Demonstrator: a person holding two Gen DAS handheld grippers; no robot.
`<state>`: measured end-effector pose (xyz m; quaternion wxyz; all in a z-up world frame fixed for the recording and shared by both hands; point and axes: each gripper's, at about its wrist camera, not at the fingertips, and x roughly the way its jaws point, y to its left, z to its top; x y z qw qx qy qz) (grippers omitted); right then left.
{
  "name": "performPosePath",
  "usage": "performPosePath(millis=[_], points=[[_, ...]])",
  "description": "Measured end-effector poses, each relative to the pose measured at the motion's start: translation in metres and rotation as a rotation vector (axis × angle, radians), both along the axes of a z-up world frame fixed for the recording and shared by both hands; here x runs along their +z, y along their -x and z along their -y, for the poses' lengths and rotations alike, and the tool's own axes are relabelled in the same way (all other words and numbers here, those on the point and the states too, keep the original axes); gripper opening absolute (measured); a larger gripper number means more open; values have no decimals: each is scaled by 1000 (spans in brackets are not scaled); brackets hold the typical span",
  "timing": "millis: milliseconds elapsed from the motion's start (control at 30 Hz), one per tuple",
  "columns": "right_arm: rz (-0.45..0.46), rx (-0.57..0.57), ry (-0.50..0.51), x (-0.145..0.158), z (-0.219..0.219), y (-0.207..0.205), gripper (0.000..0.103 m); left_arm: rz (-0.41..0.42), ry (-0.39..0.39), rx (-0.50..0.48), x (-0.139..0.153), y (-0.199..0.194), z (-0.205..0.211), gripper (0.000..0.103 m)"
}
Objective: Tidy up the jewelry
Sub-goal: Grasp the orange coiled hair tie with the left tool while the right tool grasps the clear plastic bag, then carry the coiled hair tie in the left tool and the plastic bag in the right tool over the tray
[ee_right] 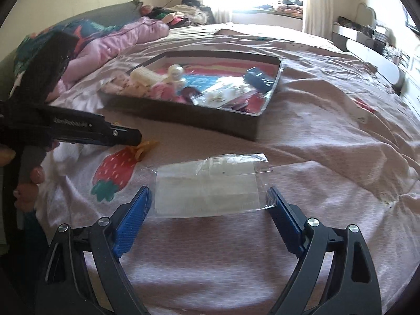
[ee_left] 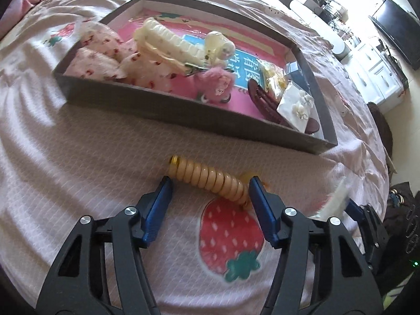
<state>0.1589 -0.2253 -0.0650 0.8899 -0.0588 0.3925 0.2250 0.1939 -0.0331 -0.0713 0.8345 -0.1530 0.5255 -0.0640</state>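
— What's nearest in the left wrist view?

— The left gripper [ee_left: 210, 181], jaws apart, with a yellow spiral hair tie [ee_left: 210, 177] lying on the bedspread [ee_left: 78, 173] between the blue pads. The right-hand pad sits just beside the tie's near end; whether it touches, I can't tell. The left-hand pad stands clear, so nothing is clamped.

— And the right one?

— The right gripper [ee_right: 210, 195] stands wide open astride a clear plastic packet [ee_right: 207, 186] with a white card inside. The packet's edges lie close to both pads, flat on the bedspread – not pinched.

— Further back?

— The dark tray [ee_left: 183, 107] holding hair clips, a pink fluffy tie [ee_left: 216, 84], floral cloth pieces and carded earrings [ee_left: 296, 103].

— What does only one view give?

— The right wrist view shows a hand [ee_right: 31, 176] on the left tool's handle, a pink quilt [ee_right: 118, 39] and the window. The left wrist view alone shows the spiral tie whole.
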Motion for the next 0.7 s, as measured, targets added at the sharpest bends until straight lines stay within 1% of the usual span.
performPosePath(millis=[67, 100, 133, 167, 200, 233, 300, 367, 500, 700], points=[[6, -14, -4, 2, 6, -1, 86, 3, -17, 0, -1, -6, 5, 42], [7, -19, -6, 3, 8, -1, 86, 4, -26, 0, -1, -10, 7, 39], [8, -23, -9, 4, 9, -1, 86, 4, -29, -2, -1, -11, 8, 33], [11, -29, -12, 5, 12, -2, 86, 7, -34, 0, -2, -13, 9, 31], [13, -33, -14, 6, 13, -1, 86, 16, -37, 0, -1, -13, 10, 23], [15, -36, -17, 8, 15, -1, 86, 20, -38, -2, -1, -13, 10, 18], [21, -41, -22, 11, 16, -1, 86, 33, -16, -19, 4, -9, 11, 18], [27, -44, -28, 14, 17, -2, 86, 51, -19, -36, 8, -5, 13, 12], [40, -44, -36, 21, 18, -3, 86, 95, -3, -59, 23, 7, 14, 13], [62, -38, -41, 32, 17, -4, 86, 170, -23, -83, 47, 19, 15, 13]])
